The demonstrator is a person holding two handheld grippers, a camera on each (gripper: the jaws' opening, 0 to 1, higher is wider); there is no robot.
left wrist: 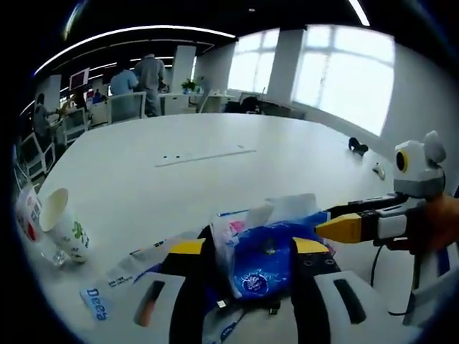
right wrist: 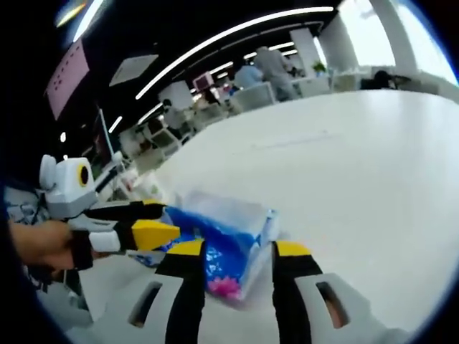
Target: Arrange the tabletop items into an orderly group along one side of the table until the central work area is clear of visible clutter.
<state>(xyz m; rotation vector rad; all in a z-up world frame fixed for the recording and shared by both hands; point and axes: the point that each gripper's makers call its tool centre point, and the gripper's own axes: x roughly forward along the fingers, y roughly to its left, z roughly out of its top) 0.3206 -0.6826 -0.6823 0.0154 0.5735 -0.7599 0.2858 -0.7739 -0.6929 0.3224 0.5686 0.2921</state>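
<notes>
Here, the scene line by line:

Left claw [left wrist: 247, 247]: its two yellow-tipped black jaws are rising from the bottom of the left gripper view and are clamping on the blue tissue pack [left wrist: 262, 258] from both sides.

Right claw [right wrist: 233, 249]: in the right gripper view its jaws are standing on either side of the same tissue pack [right wrist: 226, 247], the near end of the pack sitting between the tips; I cannot tell whether they are pressing on it or merely bracketing it. In the left gripper view this claw is reaching in from the right, its yellow tip lying against the pack's edge.

Tissue pack: it is sitting near the close edge of the white surface [left wrist: 215, 179], a white tissue poking out of its top and a pink patch showing on the wrap.

Paper cups: a white cup with green print [left wrist: 66, 228] is tilting at the left of the left gripper view, and a second cup with red print [left wrist: 27, 215] is standing just beside it, further left.

Flat packet: a white wrapper with blue lettering [left wrist: 100, 297] is lying on the surface beside the left jaw.

Dark object: a small black thing [left wrist: 357, 146] is resting well apart, toward the far right of the surface; a small pale item [left wrist: 379, 170] is lying near it.

Hand: a person's hand [right wrist: 39, 244] is gripping the left gripper's handle in the right gripper view.

Background: people [left wrist: 140, 79] are standing among desks beyond the surface, with bright windows [left wrist: 344, 72] behind.
</notes>
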